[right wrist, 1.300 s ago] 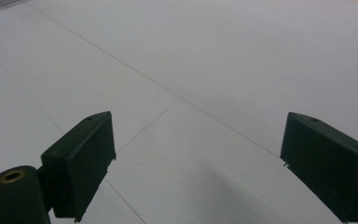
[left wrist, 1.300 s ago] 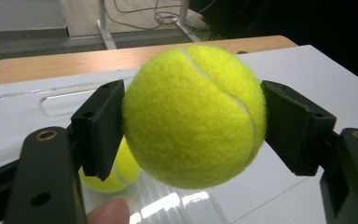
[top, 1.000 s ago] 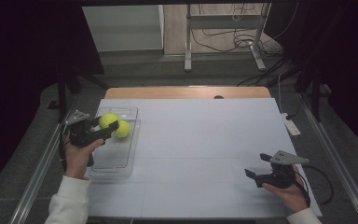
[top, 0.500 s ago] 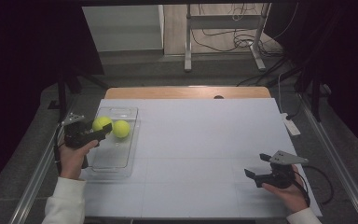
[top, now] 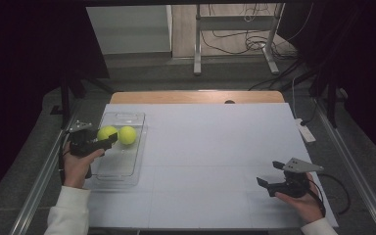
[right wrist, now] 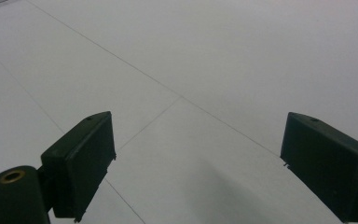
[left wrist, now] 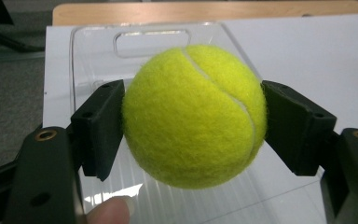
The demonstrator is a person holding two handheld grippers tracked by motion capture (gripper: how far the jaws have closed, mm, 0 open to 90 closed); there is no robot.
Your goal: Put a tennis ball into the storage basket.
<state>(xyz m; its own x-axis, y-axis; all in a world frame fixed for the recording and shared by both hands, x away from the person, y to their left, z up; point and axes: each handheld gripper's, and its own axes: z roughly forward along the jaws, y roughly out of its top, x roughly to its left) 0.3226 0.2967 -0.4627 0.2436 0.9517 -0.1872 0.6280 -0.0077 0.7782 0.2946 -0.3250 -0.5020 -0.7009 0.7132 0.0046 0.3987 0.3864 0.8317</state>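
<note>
L gripper [top: 108,141] is clamped on a tennis ball [left wrist: 193,116]. Both pads [left wrist: 103,126] press its sides and the seam faces the cam. In the high view the held ball [top: 106,132] sits over the far half of the clear plastic tray [top: 127,169], at the table's left edge. Can't tell if it's lifted off the tray floor or touching it. A 2nd tennis ball [top: 127,134] is in the same tray, just beside the held one on its right; the two look touching or nearly so. A fingertip [left wrist: 109,211] shows at the bottom of the L gripper view.

R gripper [top: 268,177] is at the near right of the white table [top: 215,147], well apart from the tray. Its jaws are wide apart w/ nothing between them. R gripper view: just bare table surface w/ thin seam lines under the pads [right wrist: 81,163]. Grey 3-corner plate [top: 302,166] on top of it, cable trailing off to the right.
</note>
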